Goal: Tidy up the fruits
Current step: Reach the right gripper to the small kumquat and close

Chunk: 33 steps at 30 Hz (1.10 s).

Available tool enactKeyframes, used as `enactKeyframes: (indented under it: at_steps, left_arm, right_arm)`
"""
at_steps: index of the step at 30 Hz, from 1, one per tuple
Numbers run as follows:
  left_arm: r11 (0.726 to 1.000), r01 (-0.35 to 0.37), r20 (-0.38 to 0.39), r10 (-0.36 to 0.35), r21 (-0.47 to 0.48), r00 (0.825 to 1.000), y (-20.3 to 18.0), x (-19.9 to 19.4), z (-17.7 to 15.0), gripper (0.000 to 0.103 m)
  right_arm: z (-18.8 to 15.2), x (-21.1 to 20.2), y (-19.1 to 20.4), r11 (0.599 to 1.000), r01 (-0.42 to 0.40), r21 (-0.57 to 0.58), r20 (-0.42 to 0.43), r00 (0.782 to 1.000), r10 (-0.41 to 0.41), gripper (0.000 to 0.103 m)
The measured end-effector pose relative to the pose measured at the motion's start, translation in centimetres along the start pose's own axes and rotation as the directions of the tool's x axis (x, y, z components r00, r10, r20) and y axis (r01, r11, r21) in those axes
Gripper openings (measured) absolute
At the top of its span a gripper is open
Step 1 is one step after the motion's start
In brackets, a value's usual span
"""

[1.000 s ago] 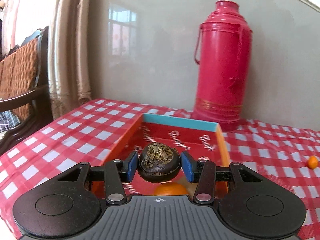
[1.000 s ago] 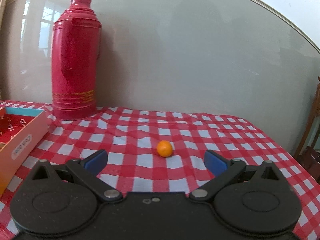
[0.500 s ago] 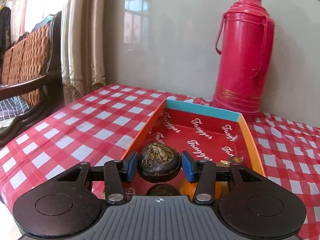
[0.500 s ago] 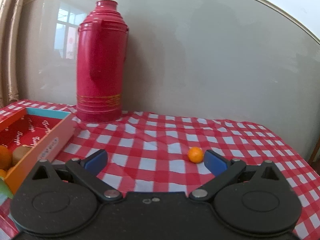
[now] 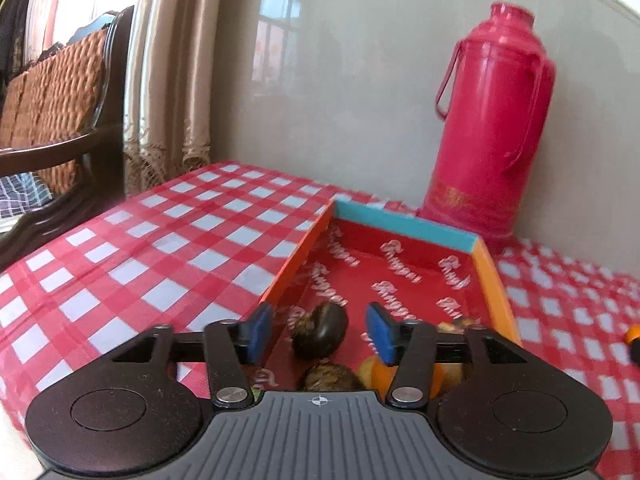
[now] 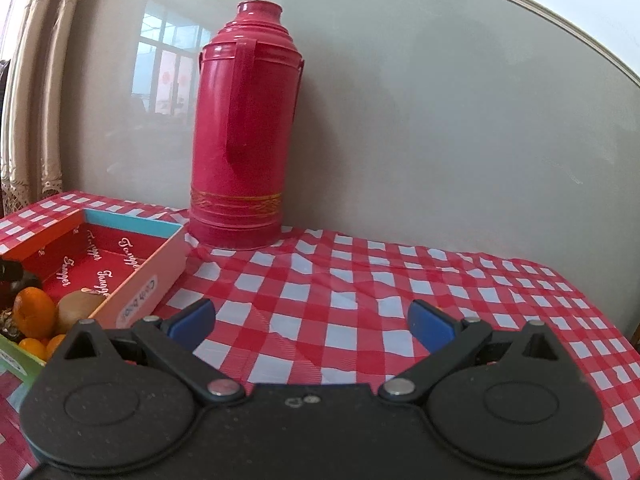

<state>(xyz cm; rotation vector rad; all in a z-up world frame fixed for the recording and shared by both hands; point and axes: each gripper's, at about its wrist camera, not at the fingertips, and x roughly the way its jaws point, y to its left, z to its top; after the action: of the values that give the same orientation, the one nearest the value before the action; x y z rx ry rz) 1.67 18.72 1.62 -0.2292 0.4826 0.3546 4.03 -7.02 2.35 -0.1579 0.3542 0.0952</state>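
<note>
My left gripper (image 5: 320, 334) is open over the near end of the orange box (image 5: 490, 276) with the red printed floor. A dark brown fruit (image 5: 320, 334) hangs free between the blue pads, touching neither. Below it lie another dark fruit (image 5: 330, 376) and an orange (image 5: 434, 374). A small orange (image 5: 633, 335) lies on the cloth at the far right. My right gripper (image 6: 310, 326) is open and empty above the checked cloth. In its view the box (image 6: 148, 280) holds an orange (image 6: 34, 312) and a kiwi (image 6: 80, 306).
A tall red thermos (image 5: 488, 136) stands against the wall behind the box; it also shows in the right wrist view (image 6: 244, 132). A wicker chair (image 5: 52, 100) and curtain (image 5: 172, 64) stand past the table's left edge. The red-and-white cloth (image 6: 360, 300) covers the table.
My left gripper has opened and let go of the dark fruit, which now drops toward the box. My right gripper has swung left; the small orange has left its view.
</note>
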Motion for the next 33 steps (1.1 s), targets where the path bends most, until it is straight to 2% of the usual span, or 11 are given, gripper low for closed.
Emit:
enactKeyframes:
  at_steps: [1, 2, 4, 6, 11, 16, 20, 25, 29, 33]
  left_arm:
    - [1.0, 0.015, 0.013, -0.015, 0.001, 1.0, 0.0, -0.4, 0.1, 0.073]
    - [1.0, 0.015, 0.032, -0.015, 0.009, 0.999, -0.2, -0.9, 0.1, 0.078]
    - [0.999, 0.002, 0.071, -0.005, 0.041, 0.997, -0.6, -1.9, 0.2, 0.095]
    - [0.998, -0.006, 0.102, 0.0, 0.06, 0.995, -0.9, -3.0, 0.2, 0.102]
    - [0.998, -0.014, 0.109, 0.007, 0.067, 0.994, -0.7, -5.0, -0.1, 0.103]
    - [0.998, -0.051, 0.126, 0.046, 0.039, 0.991, -0.5, -6.0, -0.8, 0.103]
    - [0.996, -0.09, 0.137, 0.089, 0.004, 0.987, -0.6, -6.1, -1.1, 0.103]
    - [0.996, -0.082, 0.12, 0.087, -0.044, 0.989, -0.9, -5.6, -1.3, 0.103]
    - [0.995, -0.085, 0.118, 0.092, -0.06, 0.989, -1.5, -5.4, -1.5, 0.103]
    - [0.992, -0.102, 0.134, 0.111, -0.071, 0.985, -2.0, -5.2, -1.6, 0.103]
  right_arm:
    - [0.0, 0.0, 0.1, 1.0, 0.001, -0.002, 0.0, 1.0, -0.001, 0.097]
    - [0.0, 0.0, 0.1, 1.0, 0.002, -0.003, 0.0, 1.0, -0.002, 0.097]
    - [0.0, 0.2, 0.2, 1.0, 0.0, -0.001, -0.003, 1.0, 0.0, 0.097]
    - [0.1, 0.2, 0.1, 1.0, -0.002, 0.0, -0.002, 1.0, 0.002, 0.097]
    - [0.0, 0.2, 0.2, 1.0, -0.007, -0.004, -0.005, 1.0, 0.007, 0.097]
    - [-0.1, 0.3, -0.1, 1.0, 0.001, -0.013, -0.01, 1.0, -0.001, 0.097]
    - [-0.2, 0.8, -1.6, 1.0, 0.021, 0.006, -0.025, 0.999, -0.021, 0.097]
    - [-0.4, 1.1, -4.0, 0.999, 0.033, 0.038, -0.046, 0.998, -0.031, 0.097]
    - [-0.7, 1.6, -5.4, 1.0, 0.021, 0.013, -0.074, 0.997, -0.02, 0.097]
    - [-0.7, 2.6, -7.1, 0.999, -0.002, 0.038, -0.109, 0.994, 0.006, 0.093]
